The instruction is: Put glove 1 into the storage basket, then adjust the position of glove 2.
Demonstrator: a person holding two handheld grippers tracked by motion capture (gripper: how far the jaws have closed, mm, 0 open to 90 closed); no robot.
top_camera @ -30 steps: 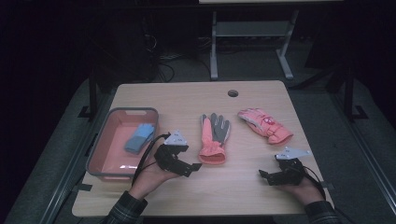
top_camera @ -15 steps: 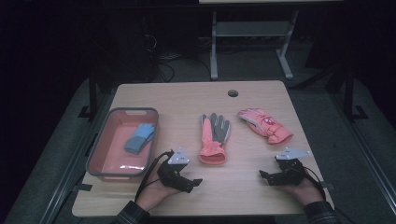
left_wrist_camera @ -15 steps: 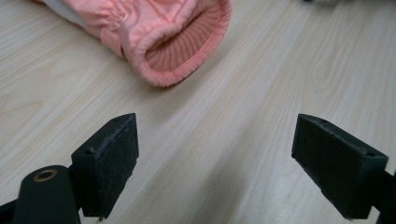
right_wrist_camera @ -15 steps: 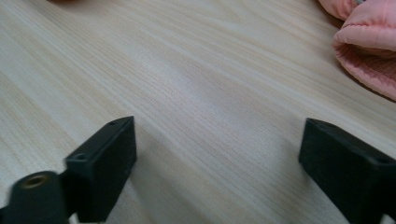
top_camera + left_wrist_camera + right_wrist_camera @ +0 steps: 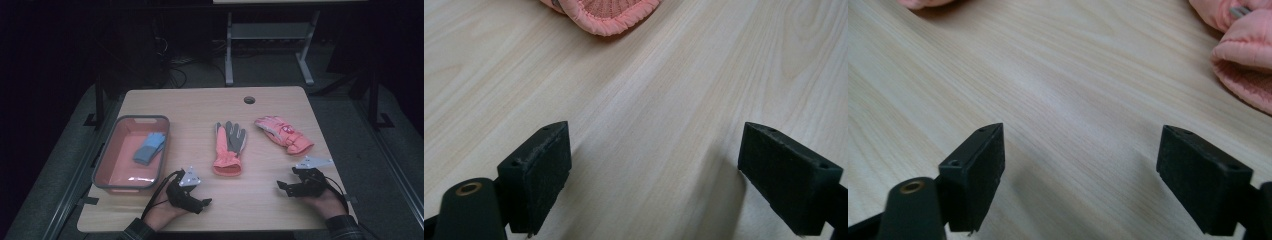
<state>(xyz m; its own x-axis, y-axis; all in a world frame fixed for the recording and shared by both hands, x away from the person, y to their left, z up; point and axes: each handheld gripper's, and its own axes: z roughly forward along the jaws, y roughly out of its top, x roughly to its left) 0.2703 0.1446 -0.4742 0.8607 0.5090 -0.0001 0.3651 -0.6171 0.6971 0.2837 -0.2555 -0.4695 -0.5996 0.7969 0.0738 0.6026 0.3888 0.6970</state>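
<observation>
Grey-and-coral glove (image 5: 229,148) lies flat at the middle of the wooden table (image 5: 260,200), fingers pointing away from the person, coral cuff toward the near edge. In the left gripper view that cuff (image 5: 609,15) sits at the top of the picture, well apart from the jaws. Left gripper (image 5: 202,204) rests low over the table near the front edge, just ahead of the cuff and to its left; its jaws stand wide apart with bare wood between them. Right gripper (image 5: 281,186) sits near the table's right front corner, jaws likewise apart and holding nothing (they have just been closing a little, nothing between them). Pink padded glove (image 5: 284,134) lies toward the right rear of the table, apart from the first glove; in the right gripper view its cuff (image 5: 1243,55) shows at the upper right, clear of the jaws. Grey-rimmed tray (image 5: 102,170) with a coral floor stands at the table's left side; a blue folded item (image 5: 149,148) lies inside it.
</observation>
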